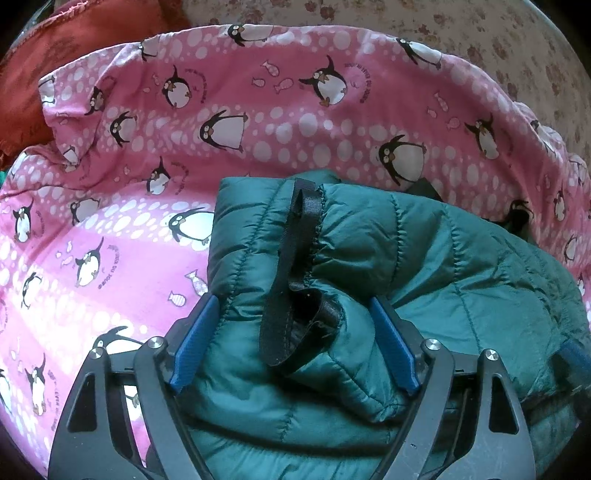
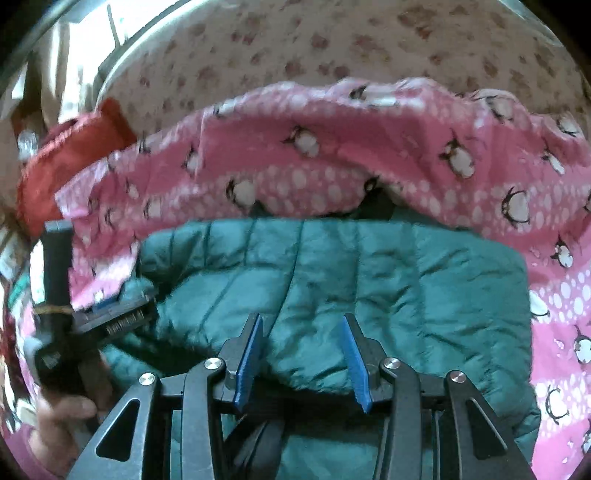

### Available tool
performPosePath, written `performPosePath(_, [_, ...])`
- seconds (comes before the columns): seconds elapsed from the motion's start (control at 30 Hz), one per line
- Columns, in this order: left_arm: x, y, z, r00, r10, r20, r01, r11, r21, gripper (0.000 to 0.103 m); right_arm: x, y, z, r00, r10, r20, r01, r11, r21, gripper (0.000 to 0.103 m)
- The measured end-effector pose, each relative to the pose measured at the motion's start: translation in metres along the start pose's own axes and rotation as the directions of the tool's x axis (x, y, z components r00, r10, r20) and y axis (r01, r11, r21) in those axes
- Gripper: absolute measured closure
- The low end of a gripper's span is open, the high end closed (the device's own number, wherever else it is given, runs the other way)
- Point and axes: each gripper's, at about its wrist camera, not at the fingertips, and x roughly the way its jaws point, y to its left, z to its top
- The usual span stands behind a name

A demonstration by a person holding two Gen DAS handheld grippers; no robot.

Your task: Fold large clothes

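This looks like a home, most likely a bedroom. A pink penguin-print sheet (image 1: pixel 280 122) (soft and rumpled, like bedding) spreads over a surface covered in cream floral fabric (image 1: pixel 480 33). A rust-red cushion (image 1: pixel 33 85) lies at the far left, beside the sheet's edge.

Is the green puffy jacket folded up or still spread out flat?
Folded up. The green puffy jacket lies as a compact bundle on the pink penguin sheet, with its quilted layers doubled over at the edge.
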Motion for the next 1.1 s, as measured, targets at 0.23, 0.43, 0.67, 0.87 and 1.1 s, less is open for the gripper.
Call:
performPosePath(0.23, [0.003, 0.002, -0.001, 1.0, -0.009, -0.007, 0.009, 1.0, -0.011, 0.016, 0.028, 0.001, -0.023, 0.998, -0.048, -0.037, 0.047, 0.998, -0.028, 0.061])
performPosePath(0.43, [0.005, 0.003, -0.002, 1.0, -0.016, -0.004, 0.016, 1.0, -0.019, 0.015, 0.003, -0.009, -0.013, 1.0, 0.023, -0.013, -0.023, 1.0, 0.002, 0.061])
performPosePath(0.67, [0.006, 0.004, -0.002, 1.0, -0.021, 0.0, 0.021, 1.0, -0.023, 0.015, -0.02, -0.064, -0.003, 0.992, -0.115, 0.047, 0.108, 0.987, 0.12, 0.061])
performPosePath(0.87, [0.009, 0.004, -0.002, 1.0, -0.023, -0.006, 0.023, 0.999, -0.03, 0.009, 0.018, -0.08, -0.02, 0.99, -0.138, -0.033, 0.141, 0.984, 0.111, 0.061])
performPosePath(1.1, [0.014, 0.01, -0.001, 0.999, -0.049, -0.017, 0.048, 0.997, -0.066, 0.007, -0.024, -0.084, -0.018, 0.989, -0.143, 0.023, 0.139, 0.981, 0.135, 0.061])
